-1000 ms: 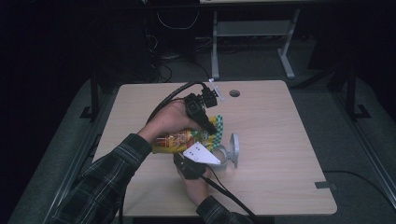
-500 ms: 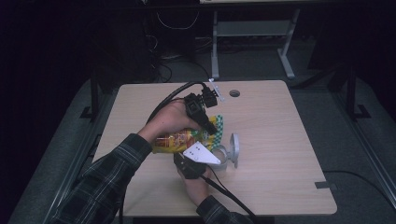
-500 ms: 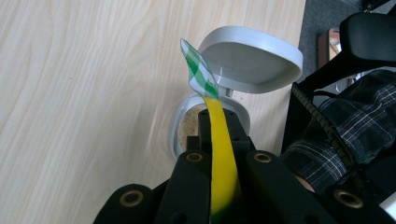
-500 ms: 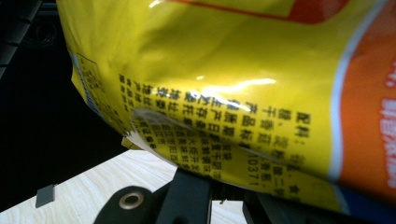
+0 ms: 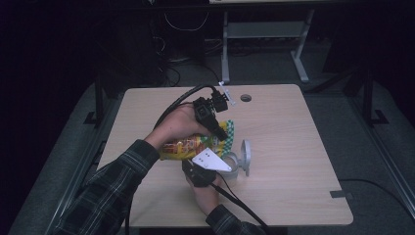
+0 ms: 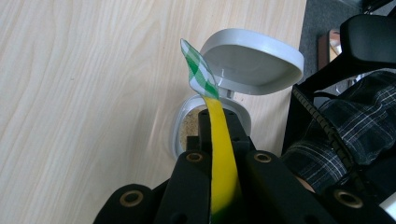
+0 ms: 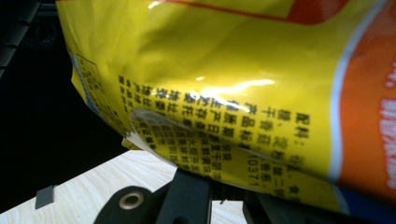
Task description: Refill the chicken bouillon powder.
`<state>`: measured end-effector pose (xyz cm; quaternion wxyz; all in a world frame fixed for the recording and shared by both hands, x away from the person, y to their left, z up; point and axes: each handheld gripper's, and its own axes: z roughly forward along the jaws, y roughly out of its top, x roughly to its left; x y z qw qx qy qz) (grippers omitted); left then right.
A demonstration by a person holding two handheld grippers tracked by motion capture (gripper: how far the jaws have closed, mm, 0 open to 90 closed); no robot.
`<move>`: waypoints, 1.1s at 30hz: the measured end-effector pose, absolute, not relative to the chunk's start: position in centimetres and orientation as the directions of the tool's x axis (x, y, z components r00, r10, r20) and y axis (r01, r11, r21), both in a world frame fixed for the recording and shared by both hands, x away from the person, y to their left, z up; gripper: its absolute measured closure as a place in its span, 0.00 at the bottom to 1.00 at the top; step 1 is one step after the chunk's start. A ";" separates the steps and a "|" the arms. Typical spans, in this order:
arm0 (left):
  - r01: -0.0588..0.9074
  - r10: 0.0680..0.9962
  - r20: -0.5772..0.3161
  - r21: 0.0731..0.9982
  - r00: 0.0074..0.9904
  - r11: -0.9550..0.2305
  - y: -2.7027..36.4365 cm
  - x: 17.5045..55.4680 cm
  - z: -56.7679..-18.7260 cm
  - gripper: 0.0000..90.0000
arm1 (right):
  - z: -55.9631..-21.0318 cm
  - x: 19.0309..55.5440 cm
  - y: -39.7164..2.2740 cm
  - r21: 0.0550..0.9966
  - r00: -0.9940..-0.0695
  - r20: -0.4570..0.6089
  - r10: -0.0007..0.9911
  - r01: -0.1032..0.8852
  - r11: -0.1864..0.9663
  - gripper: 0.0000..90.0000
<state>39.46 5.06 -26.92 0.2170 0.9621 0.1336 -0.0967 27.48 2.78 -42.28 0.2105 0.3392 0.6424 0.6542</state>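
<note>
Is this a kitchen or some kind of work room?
Probably a work room or lab, not a kitchen: a bare wooden table with a cable hole, loose cables on the dark floor, and a metal desk frame behind.

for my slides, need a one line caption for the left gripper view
Left gripper pinching a yellow snack bag by its green-checked edge above an open grey container of crumbs on the wooden table.

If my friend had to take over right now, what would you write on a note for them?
Left gripper: shut on the snack bag, pinching its yellow and green-checked top edge above the grey container.
Right gripper: shut on the bag's lower part.
Container: on the table, lid flipped open, with what looks like light crumbs inside.
Done: lid open, bag held over it.
Left, probably: finish tipping the bag's contents in, put the bag down, close the lid.
</note>
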 end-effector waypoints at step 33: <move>0.296 0.216 -0.242 0.366 0.946 -0.883 3.7 39.7 -26.7 1.00 | -42.0 27.7 2.1 0.978 -0.668 0.203 0.716 0.170 -0.119 1.00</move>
